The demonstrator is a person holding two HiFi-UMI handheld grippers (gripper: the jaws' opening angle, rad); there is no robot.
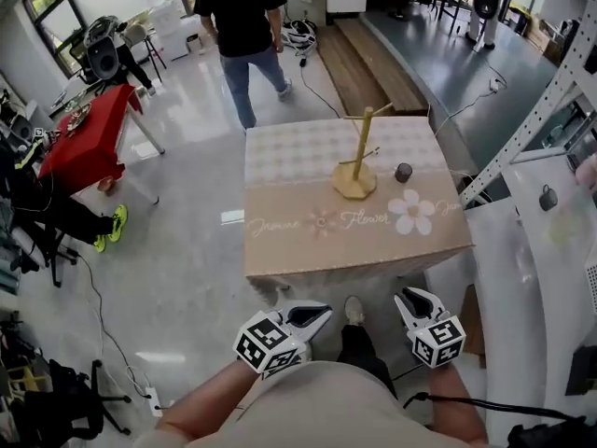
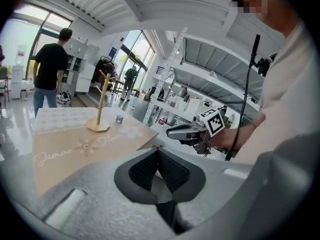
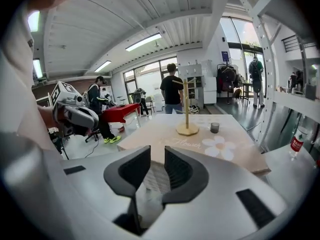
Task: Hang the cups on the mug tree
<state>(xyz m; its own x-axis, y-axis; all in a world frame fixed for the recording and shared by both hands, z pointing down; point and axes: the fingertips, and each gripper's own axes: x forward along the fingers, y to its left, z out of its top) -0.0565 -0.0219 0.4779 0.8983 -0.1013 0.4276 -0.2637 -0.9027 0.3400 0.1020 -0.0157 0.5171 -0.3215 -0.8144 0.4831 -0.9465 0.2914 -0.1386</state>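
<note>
A wooden mug tree (image 1: pixel 359 161) stands on the table (image 1: pixel 298 157) with a flower-print cloth, its pegs bare. A small dark cup (image 1: pixel 403 172) sits just right of its base. Both grippers are held low at the near side, short of the table edge. My left gripper (image 1: pixel 322 314) is shut, its pads meeting at the tip with nothing in them (image 2: pixel 158 151). My right gripper (image 1: pixel 408 297) is open by a narrow gap with nothing in it (image 3: pixel 157 156). In the right gripper view the mug tree (image 3: pixel 187 109) and cup (image 3: pixel 214 128) lie ahead.
A person in a black shirt (image 1: pixel 244 26) stands beyond the table. A red table (image 1: pixel 84 138) is at far left. A white table (image 1: pixel 522 259) and a metal rack (image 1: pixel 550 91) close off the right side. A water bottle (image 3: pixel 297 140) stands there.
</note>
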